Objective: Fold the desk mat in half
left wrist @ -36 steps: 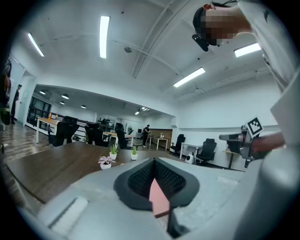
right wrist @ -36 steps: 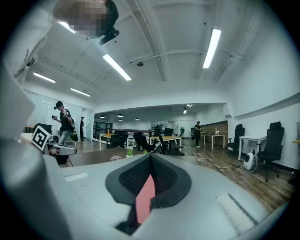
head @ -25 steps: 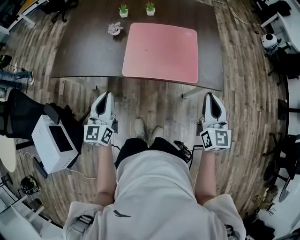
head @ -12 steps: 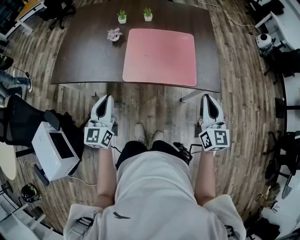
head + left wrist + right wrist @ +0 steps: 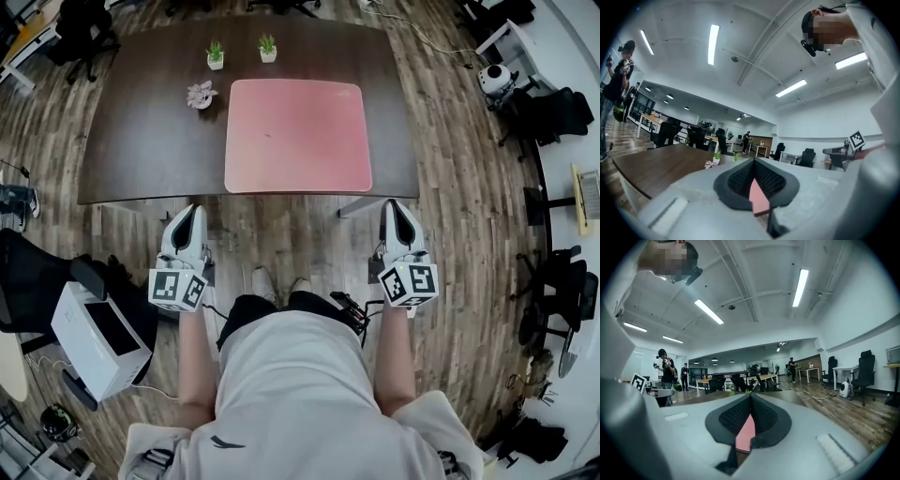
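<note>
On the dark wooden desk (image 5: 141, 141) the pink desk mat (image 5: 298, 136) lies flat and unfolded, its near edge right along the desk's front edge, with two small potted plants (image 5: 216, 54) and a pale ornament (image 5: 200, 94) just beyond its far-left corner. Its long axis runs left to right, parallel to the desk's front edge, and its short sides point away from the person.

Both the left tongs (image 5: 187, 212) and the right tongs (image 5: 395, 206) are closed and empty. They are held over the floor, short of the desk, aimed level at it. In each gripper view the pink seen past the tips is the mat ahead, not something gripped.

The step in hand looks like the approach. To do it well, I would open each pair before reaching the mat and take one near corner in each. Then lift both corners evenly and carry them to the far edge, so the crease runs along the long axis and the edges meet squarely, clear of the plants.
</note>
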Demonstrator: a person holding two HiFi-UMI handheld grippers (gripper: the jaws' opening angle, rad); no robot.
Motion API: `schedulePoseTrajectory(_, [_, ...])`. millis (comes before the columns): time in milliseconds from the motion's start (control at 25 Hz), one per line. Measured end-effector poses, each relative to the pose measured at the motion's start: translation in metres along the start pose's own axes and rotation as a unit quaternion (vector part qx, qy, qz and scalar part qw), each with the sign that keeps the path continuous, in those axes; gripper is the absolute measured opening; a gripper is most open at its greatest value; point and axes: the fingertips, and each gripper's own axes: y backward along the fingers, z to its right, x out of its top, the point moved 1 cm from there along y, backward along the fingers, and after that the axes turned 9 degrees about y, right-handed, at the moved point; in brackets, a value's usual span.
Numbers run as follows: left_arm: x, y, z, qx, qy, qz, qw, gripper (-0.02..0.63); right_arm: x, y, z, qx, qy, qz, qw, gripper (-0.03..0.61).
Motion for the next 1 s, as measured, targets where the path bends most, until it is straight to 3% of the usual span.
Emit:
schedulePoseTrajectory(440, [0.009,-0.037,-0.034,-0.034,0.004,-0.020,0.9992,0.003,-0.012,-0.029,0.000,-0.044,-0.034,-0.012,0.998,0.003])
schedulePoseTrajectory(720, [0.015,-0.063,-0.046,-0.033,0.008,-0.020,0.9992,0.003,-0.014,-0.059,0.002,-0.035,-0.035,-0.022,0.999,0.002])
schedulePoseTrajectory(1000, [0.007,-0.098,-0.052,-0.015,0.016,-0.024,0.9995,0.003,-0.024,-0.093,0.031,-0.025,-0.037,-0.034,0.998,0.003])
